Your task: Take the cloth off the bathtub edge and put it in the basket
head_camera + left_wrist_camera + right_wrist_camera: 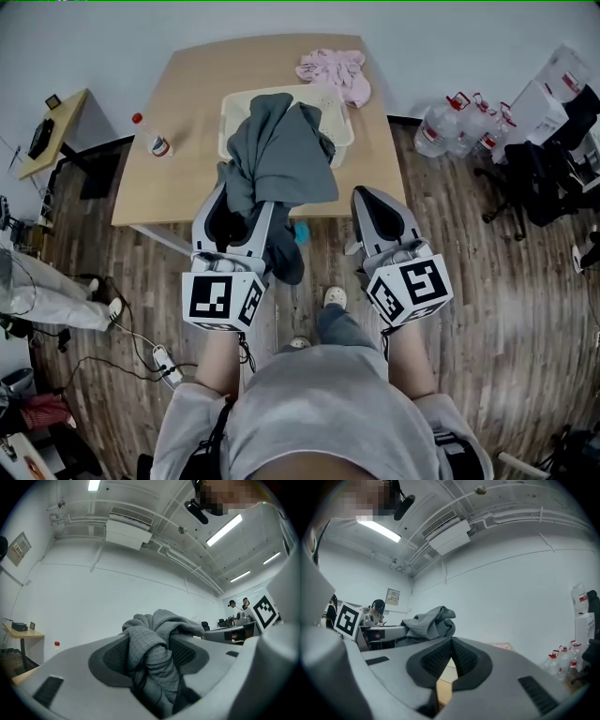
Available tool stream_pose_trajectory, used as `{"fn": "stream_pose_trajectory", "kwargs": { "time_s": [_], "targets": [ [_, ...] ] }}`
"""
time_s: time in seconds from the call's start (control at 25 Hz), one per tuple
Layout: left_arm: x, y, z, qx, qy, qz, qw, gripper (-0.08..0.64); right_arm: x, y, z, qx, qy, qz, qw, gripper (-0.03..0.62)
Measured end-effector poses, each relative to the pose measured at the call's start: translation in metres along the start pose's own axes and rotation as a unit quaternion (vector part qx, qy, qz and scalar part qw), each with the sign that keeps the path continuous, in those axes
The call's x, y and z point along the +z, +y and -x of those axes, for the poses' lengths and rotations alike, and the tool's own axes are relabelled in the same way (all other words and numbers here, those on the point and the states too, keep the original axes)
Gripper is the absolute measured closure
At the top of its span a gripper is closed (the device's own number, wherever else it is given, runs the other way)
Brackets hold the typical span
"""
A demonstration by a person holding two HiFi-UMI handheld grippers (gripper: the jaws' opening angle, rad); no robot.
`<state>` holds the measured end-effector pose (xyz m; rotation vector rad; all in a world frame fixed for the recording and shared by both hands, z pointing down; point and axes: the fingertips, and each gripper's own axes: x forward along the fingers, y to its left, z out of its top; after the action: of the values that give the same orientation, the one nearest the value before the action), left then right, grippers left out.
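A grey cloth (281, 150) is bunched between the jaws of my left gripper (242, 199), which is shut on it. Its upper part drapes over the near rim of the cream basket (343, 131) on the wooden table (183, 141), and one end hangs down past the table's front edge. In the left gripper view the cloth (157, 644) fills the gap between the pads of the left gripper (152, 656). My right gripper (368, 195) is beside it at the table's front edge, and in its own view the right gripper (451, 658) is shut with nothing in it. The cloth (429, 623) shows to its left.
A pink cloth (336, 73) lies behind the basket. A red-capped bottle (141, 119) and a small can (160, 146) stand at the table's left. Water jugs (459, 120) and a black chair (539, 178) are on the right, with cables and a power strip (164, 361) on the floor at left.
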<state>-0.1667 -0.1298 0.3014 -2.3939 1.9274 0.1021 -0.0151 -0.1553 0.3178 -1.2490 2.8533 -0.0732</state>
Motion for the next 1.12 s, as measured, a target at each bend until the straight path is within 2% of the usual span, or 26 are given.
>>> {"fn": "stream_pose_trajectory", "kwargs": {
  "time_s": [0.44, 0.76, 1.12],
  "targets": [
    [0.018, 0.0, -0.085, 0.027, -0.015, -0.011, 0.9995, 0.304, 0.022, -0.072, -0.056, 0.031, -0.01, 0.0, 0.999, 0.586],
    [0.024, -0.001, -0.116, 0.052, -0.022, -0.025, 0.9981, 0.304, 0.026, -0.099, -0.084, 0.071, -0.016, 0.006, 0.997, 0.586],
    [0.031, -0.006, -0.131, 0.061, -0.038, -0.04, 0.9967, 0.304, 0.02, -0.119, -0.094, 0.084, -0.025, 0.002, 0.996, 0.586]
  ]
}}
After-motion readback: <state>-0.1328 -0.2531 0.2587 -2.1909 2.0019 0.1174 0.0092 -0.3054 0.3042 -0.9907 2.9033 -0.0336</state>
